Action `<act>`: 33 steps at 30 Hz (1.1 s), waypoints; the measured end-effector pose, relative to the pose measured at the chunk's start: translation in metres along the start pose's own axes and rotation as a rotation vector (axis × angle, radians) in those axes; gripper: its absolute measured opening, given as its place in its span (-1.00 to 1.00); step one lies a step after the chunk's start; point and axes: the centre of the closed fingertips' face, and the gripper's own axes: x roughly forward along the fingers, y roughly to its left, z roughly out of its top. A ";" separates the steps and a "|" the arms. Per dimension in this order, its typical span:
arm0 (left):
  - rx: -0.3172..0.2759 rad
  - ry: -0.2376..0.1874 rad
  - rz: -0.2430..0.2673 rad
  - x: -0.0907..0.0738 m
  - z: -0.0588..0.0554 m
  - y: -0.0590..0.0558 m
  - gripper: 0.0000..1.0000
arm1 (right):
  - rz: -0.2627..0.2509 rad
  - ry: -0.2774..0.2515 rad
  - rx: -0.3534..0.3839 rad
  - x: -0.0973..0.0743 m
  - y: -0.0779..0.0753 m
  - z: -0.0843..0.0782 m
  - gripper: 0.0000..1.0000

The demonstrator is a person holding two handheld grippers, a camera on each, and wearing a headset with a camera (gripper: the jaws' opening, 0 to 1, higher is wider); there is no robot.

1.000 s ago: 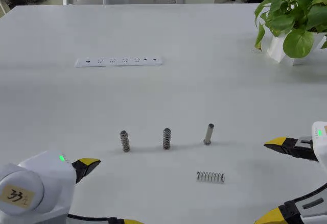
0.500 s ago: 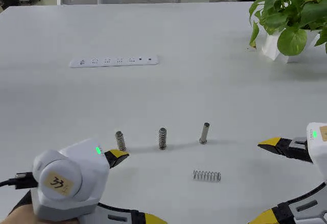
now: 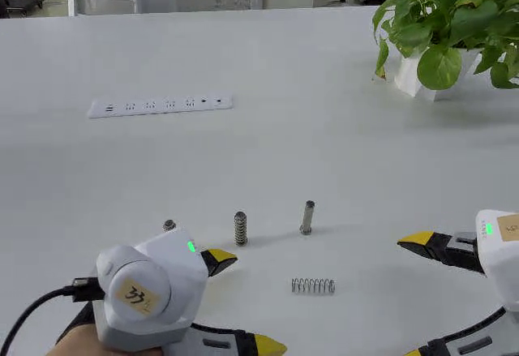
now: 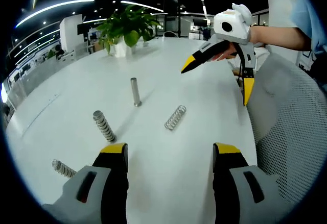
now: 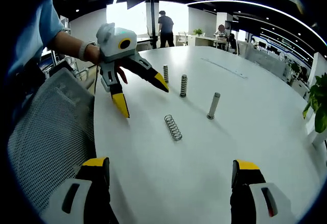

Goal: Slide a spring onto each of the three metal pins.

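Three metal pins stand in a row on the white table. The left pin [image 3: 169,225] and the middle pin [image 3: 240,228] each carry a spring; the left one is partly hidden behind my left gripper. The right pin [image 3: 306,217] is bare. A loose spring [image 3: 313,286] lies flat in front of it. My left gripper [image 3: 243,301] is open, its upper tip just in front of the middle pin. My right gripper [image 3: 418,299] is open to the right of the loose spring. Between my own open jaws lie the loose spring [image 4: 175,117] and the bare pin [image 4: 135,91]; likewise the spring [image 5: 172,127] and the pin [image 5: 213,105].
A white power strip [image 3: 160,105] lies far back on the left. A potted plant [image 3: 442,23] stands at the back right. A mesh chair [image 5: 46,127] sits at the table's near edge. A person [image 5: 166,27] stands far off in the room.
My left gripper has come forward and right to the pins and now covers part of the left pin. The right gripper has barely moved. The head camera has shifted.
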 end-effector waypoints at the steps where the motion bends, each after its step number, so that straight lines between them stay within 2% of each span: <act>1: 0.000 0.005 0.000 0.002 0.002 0.002 0.26 | 0.000 -0.001 0.003 0.001 0.001 0.000 0.98; 3: -0.005 0.015 -0.006 0.005 0.005 0.003 0.13 | 0.000 -0.003 0.004 0.001 0.001 0.000 0.98; 6: 0.032 0.043 -0.026 0.011 0.008 0.003 -0.05 | 0.001 -0.011 0.012 0.002 0.002 0.000 0.98; 11: 0.112 0.108 -0.078 0.023 0.010 -0.001 -0.10 | -0.005 -0.017 0.017 0.001 0.002 0.000 0.98; 13: 0.115 0.115 -0.093 0.027 0.012 -0.002 -0.14 | -0.006 -0.023 0.021 0.001 0.002 0.001 0.98; 14: 0.124 0.133 -0.115 0.029 0.010 -0.003 -0.17 | -0.008 -0.025 0.024 0.000 0.003 0.001 0.98; 25: 0.188 0.212 -0.160 0.044 0.011 -0.007 -0.36 | -0.018 -0.042 0.050 -0.004 0.006 -0.002 0.98; 33: 0.254 0.296 -0.197 0.050 0.010 -0.008 -0.50 | -0.029 -0.049 0.063 -0.007 0.006 -0.004 0.98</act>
